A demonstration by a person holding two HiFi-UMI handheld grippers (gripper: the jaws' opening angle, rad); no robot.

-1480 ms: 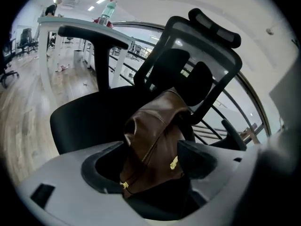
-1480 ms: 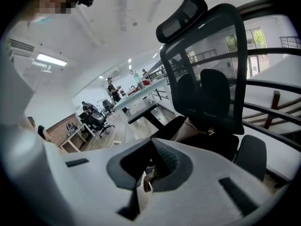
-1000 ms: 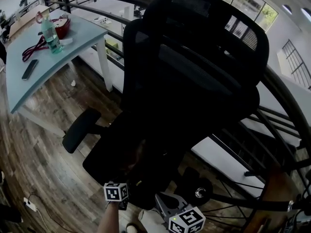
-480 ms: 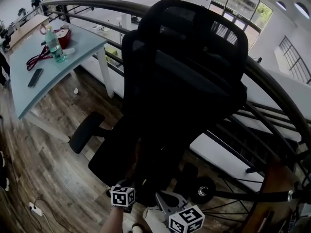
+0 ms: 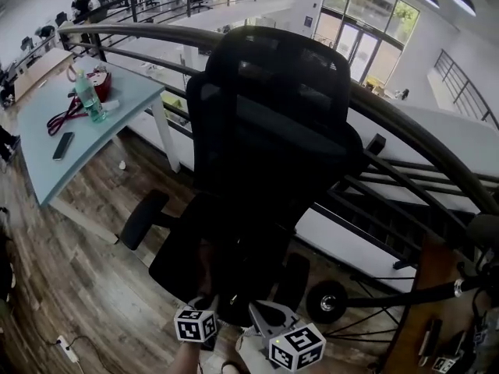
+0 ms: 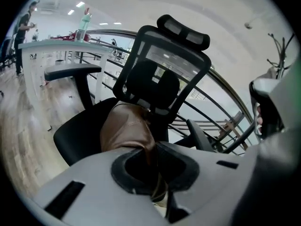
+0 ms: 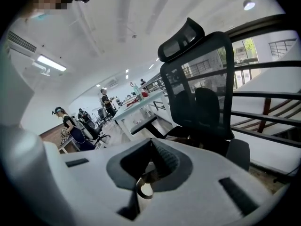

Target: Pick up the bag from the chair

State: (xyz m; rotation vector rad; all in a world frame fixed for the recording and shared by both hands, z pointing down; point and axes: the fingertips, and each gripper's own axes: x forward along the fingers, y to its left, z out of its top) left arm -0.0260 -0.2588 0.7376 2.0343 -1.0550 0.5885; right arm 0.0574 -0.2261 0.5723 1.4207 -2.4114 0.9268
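At the far left a pale surface (image 5: 39,170) carrying a green plastic bottle (image 5: 90,100) stood well apart from the work and played no part in it.

The left gripper (image 6: 155,171) had its jaws pressed together on a fold at the top of the brown leather bag (image 6: 126,128), with the leather running down into the gap between them. From there the bag's body hung or leaned forward over the seat of the black mesh-backed office chair (image 6: 160,74). It could not be told whether its underside touched the seat cushion or was just clear of it.

The right gripper (image 7: 149,173) was also closed, its jaws nipping a thin dark strap with a small metal ring (image 7: 143,188). That looked like the bag's own fitting, though the bag's body did not show in the right gripper view.

By my reading, the grasp was done with both grippers. What remained was to raise the bag well clear of the seat and draw it away from the chair.
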